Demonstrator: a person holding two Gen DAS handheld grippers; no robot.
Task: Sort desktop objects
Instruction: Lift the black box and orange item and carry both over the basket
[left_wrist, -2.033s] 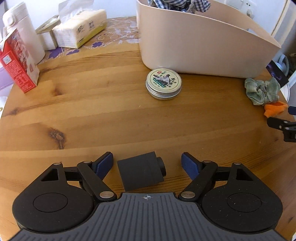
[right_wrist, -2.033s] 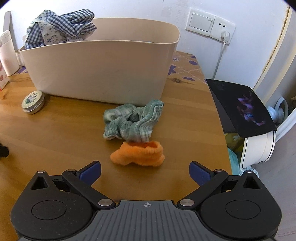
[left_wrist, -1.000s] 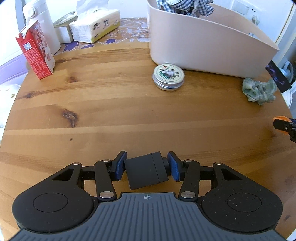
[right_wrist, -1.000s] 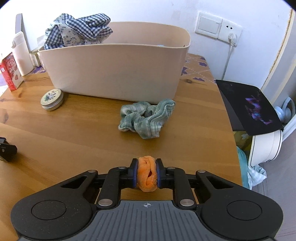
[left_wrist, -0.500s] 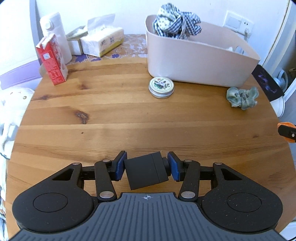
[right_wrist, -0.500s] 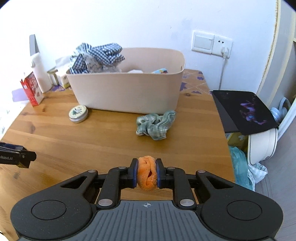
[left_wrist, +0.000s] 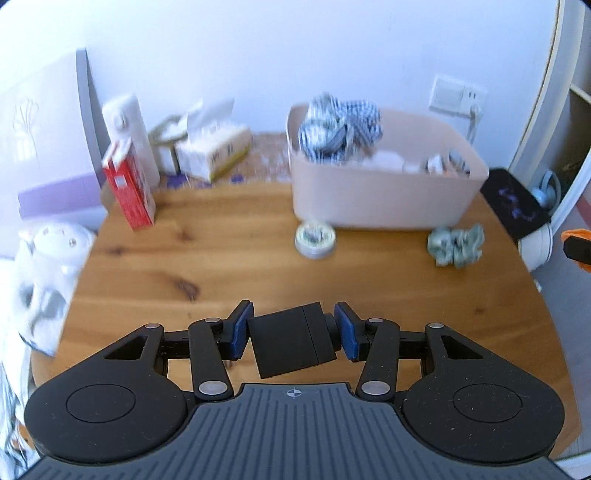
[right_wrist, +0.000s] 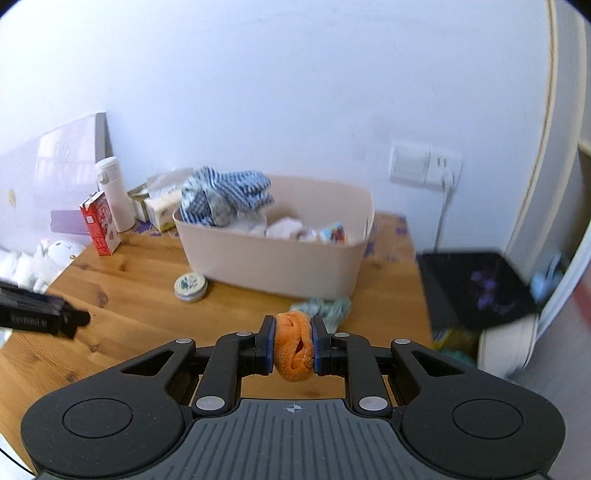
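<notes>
Beige bin ahead of both grippers, beyond tin and green scrunchie; orange scrunchie clamped in right gripper, black block clamped in left gripper.

Left wrist view is pretty smeared: the round tin has an unreadable lid and the tissue box at 11 o'clock is mush. Right hand-held gripper gets chopped by the 3 o'clock edge. Green scrunchie half hides behind the orange one.
</notes>
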